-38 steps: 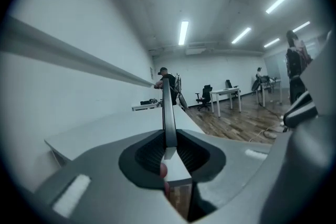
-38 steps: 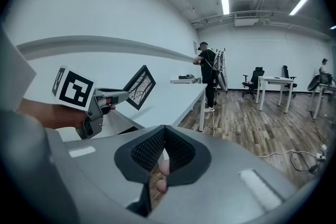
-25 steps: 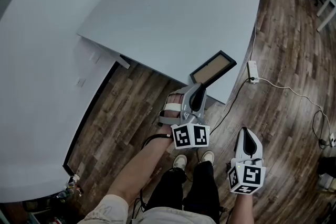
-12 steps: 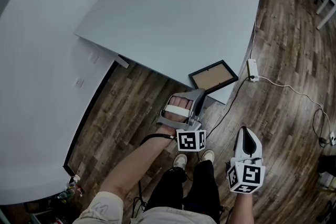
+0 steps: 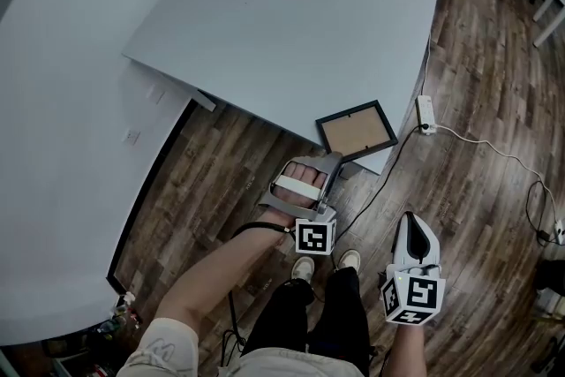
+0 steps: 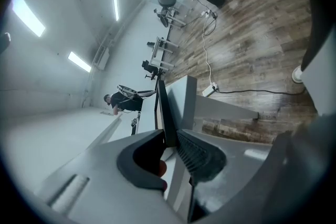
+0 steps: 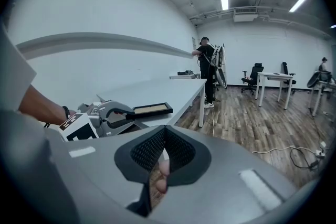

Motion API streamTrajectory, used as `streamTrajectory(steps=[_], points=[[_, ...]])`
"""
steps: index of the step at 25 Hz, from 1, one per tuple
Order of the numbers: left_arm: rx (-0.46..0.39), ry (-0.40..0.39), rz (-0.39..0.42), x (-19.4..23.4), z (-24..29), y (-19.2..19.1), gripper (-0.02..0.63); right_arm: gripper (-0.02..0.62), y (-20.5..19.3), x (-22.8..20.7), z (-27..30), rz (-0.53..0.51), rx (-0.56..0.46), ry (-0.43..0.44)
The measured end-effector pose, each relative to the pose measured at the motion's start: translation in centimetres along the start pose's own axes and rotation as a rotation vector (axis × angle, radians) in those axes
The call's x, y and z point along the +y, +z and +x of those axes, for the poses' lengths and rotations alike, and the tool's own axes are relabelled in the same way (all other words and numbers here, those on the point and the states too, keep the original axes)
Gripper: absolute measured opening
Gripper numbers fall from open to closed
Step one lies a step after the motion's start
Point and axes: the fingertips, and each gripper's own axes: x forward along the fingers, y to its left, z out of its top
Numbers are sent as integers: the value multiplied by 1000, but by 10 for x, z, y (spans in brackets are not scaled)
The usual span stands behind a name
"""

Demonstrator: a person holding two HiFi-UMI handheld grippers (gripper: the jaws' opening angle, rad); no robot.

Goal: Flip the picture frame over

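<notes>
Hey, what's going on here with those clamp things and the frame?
A person stands at a grey table with a handheld gripper in each hand. The left gripper is clamped on the edge of a black picture frame at the table's near corner, and the frame's brown backing faces up. The right gripper hangs low beside the person's legs, jaws together, holding nothing.

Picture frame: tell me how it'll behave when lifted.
The picture frame looks like a rigid flat panel, so it probably won't flex. The left gripper pinches only its thin rim, so it may swing. Lying near the table edge, it could slide off if pushed.
</notes>
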Motion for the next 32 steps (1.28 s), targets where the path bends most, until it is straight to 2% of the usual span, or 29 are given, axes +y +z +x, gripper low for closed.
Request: streamTrajectory(steps=[3,9,15,23,32], points=[[16,6,79,0,1,-4,78,26,-1,0,2,5,3,1],[15,-10,137,-12,5,-4,84,26,-3,3,5,6,6,2],[27,-10,136,-11,7,-5,91,26,-3,4,5,4,7,5],[67,-13,124,-10,9,-12,185,26,1,3,2,2,-1,3],[76,-9,108,3,4,-17,222,26,15,6,-1,-11,-29,-2]])
